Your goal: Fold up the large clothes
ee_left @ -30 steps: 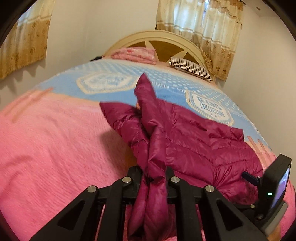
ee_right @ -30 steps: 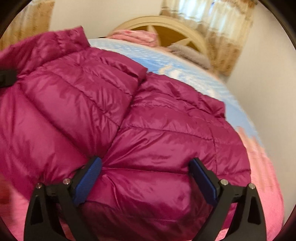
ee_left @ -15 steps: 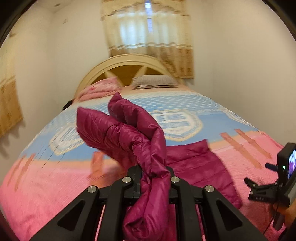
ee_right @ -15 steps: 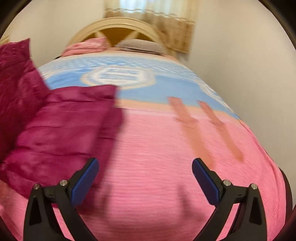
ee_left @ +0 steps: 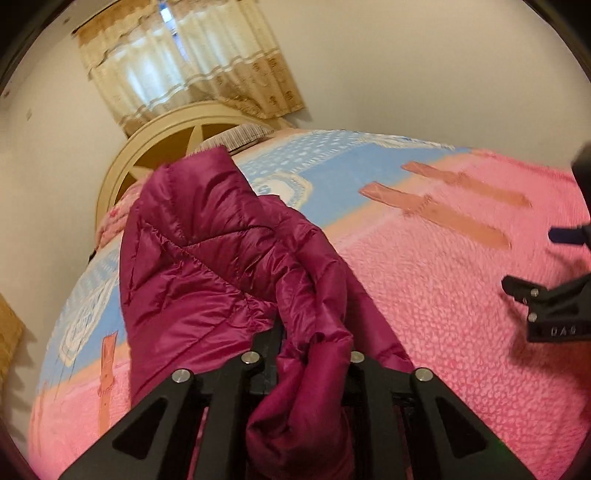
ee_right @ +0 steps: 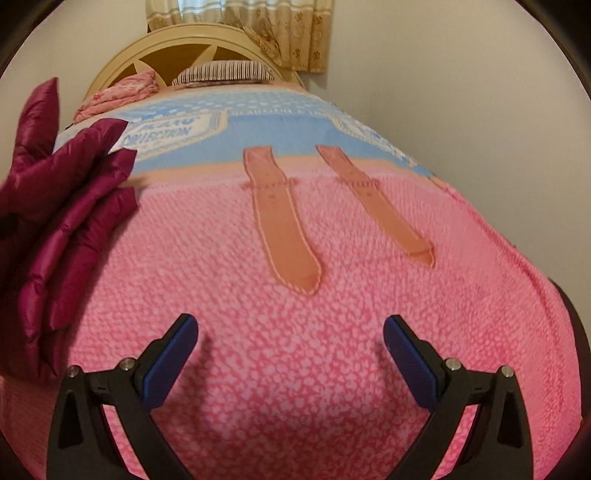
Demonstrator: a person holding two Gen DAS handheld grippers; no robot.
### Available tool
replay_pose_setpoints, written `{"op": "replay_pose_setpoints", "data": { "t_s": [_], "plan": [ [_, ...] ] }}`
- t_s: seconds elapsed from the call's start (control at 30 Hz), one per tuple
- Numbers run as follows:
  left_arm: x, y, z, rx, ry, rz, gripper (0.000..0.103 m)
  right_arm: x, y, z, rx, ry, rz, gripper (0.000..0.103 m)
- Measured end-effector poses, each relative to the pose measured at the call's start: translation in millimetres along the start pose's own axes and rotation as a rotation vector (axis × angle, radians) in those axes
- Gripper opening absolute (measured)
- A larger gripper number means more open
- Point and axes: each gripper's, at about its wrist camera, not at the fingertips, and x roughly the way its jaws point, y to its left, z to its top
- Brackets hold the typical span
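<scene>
A magenta quilted puffer jacket (ee_left: 221, 258) is bunched up and lifted off the bed in the left wrist view. A fold of it runs down between the jaws of my left gripper (ee_left: 303, 354), which are opening while the fabric still fills the gap between them. Its pads are hidden by the cloth. In the right wrist view the jacket (ee_right: 66, 221) hangs at the left edge. My right gripper (ee_right: 291, 339) stands open over the pink bedspread (ee_right: 295, 288), well to the right of the jacket, with nothing between its blue pads (ee_right: 173, 354). The left wrist view shows the right gripper (ee_left: 546, 302) blurred at its right edge.
The bed carries a pink and blue bedspread with two orange strap patterns (ee_right: 280, 221). A striped pillow (ee_right: 225, 72) and a folded pink blanket (ee_right: 122, 92) lie by the cream headboard (ee_right: 177, 40). A curtained window (ee_right: 258, 22) is behind, a wall close on the right.
My left gripper has swung to the right and rolled, dragging the jacket along. My right gripper has left the jacket and now hovers over bare bedspread to its right.
</scene>
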Motion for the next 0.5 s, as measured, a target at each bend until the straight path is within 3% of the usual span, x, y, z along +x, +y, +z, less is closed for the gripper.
{"op": "replay_pose_setpoints", "data": {
  "t_s": [0.1,0.17,0.23,0.27,0.37,0.47,0.5],
  "plan": [
    [-9.8,-8.1,1.8,0.048,-0.014,0.029,0.031,3.1,-2.7,-2.7,0.008,0.011,-0.001,0.102],
    [-27.3,-4.8,4.8,0.057,-0.051,0.041,0.046,3.4,-3.0,-1.7,0.008,0.013,-0.001,0.102],
    [-47.1,1.0,9.5,0.046,-0.101,0.074,0.086,3.5,-3.1,1.2,0.011,0.014,-0.001,0.102],
    [-57.1,5.8,10.2,0.034,-0.132,0.084,0.093,2.8,-2.8,3.7,0.014,0.012,-0.001,0.102],
    [-81.7,31.0,10.2,-0.023,-0.184,0.086,0.097,-0.5,-0.7,12.0,0.008,0.006,-0.006,0.1],
    [-78.3,66.3,3.1,-0.096,-0.161,0.163,0.097,-9.4,3.4,26.1,0.027,-0.013,0.012,0.09],
    [-69.6,83.4,-0.9,-0.134,-0.125,0.22,0.097,-14.8,7.9,33.5,0.031,-0.022,0.026,0.086]
  ]
}}
